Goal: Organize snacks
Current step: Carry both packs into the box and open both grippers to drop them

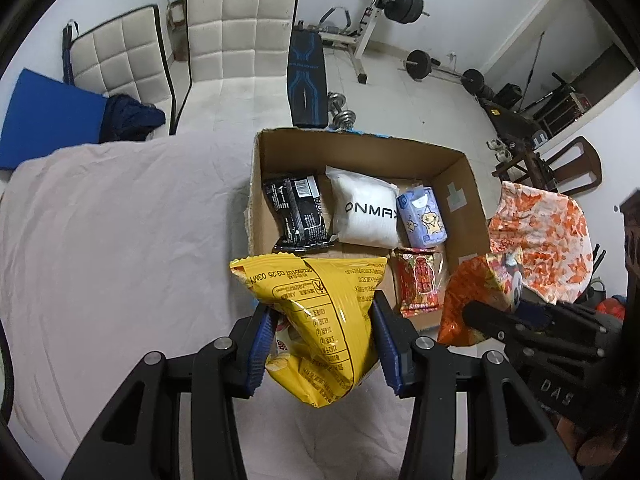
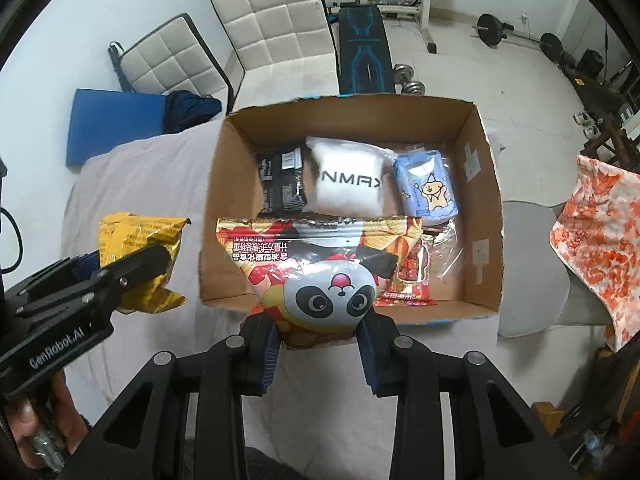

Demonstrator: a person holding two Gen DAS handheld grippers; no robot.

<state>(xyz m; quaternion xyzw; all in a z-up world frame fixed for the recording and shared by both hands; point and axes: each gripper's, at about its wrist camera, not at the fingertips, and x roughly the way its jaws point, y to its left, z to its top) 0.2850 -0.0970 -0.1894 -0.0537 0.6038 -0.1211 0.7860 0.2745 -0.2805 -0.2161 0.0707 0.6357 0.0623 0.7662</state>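
My left gripper is shut on a yellow snack bag, held above the cloth just short of the near left corner of the cardboard box. My right gripper is shut on a red panda snack bag, held over the box's near wall. The box holds a black packet, a white ONMAX pouch, a blue tissue pack and a red packet. The right wrist view also catches the yellow bag and the left gripper at the left.
A pale pink cloth covers the table. Two white padded chairs stand behind it, with a blue mat and a weight bench. An orange patterned cloth hangs over a chair to the right.
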